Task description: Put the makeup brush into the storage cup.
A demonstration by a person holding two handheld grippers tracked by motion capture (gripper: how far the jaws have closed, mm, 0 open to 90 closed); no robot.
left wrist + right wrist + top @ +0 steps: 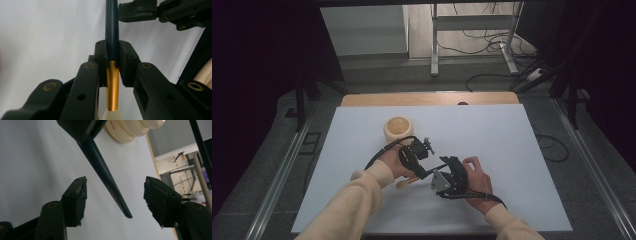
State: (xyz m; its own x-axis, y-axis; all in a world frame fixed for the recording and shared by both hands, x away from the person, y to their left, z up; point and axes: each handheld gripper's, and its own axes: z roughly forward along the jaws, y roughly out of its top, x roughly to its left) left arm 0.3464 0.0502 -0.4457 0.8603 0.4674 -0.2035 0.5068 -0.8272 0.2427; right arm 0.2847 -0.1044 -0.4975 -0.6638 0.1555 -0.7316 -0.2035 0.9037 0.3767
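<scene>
- A makeup brush [111, 37], dark blue handle with a gold ferrule and pale bristles, is being held just above the white tabletop [492, 135], near its middle.
- The left gripper [111, 56] is clamping tight on the brush where the handle meets the ferrule, the bristle end pointing back toward the person.
- The handle's tapered tip [117, 200] is lying in the gap of the right gripper [115, 202], whose jaws are standing partly open on either side, neither pad touching it.
- Seen from the high view, the right gripper [447, 172] is sitting just beside the left gripper [414, 155], both hands close together.
- This is looking like a handover: done well, the right jaws should be centring on the thin tip before closing, and the left should be keeping its grip until the right one is firm.
- A cream-coloured pot [398, 129] is standing open beyond the hands, the likely place for the brush.
</scene>
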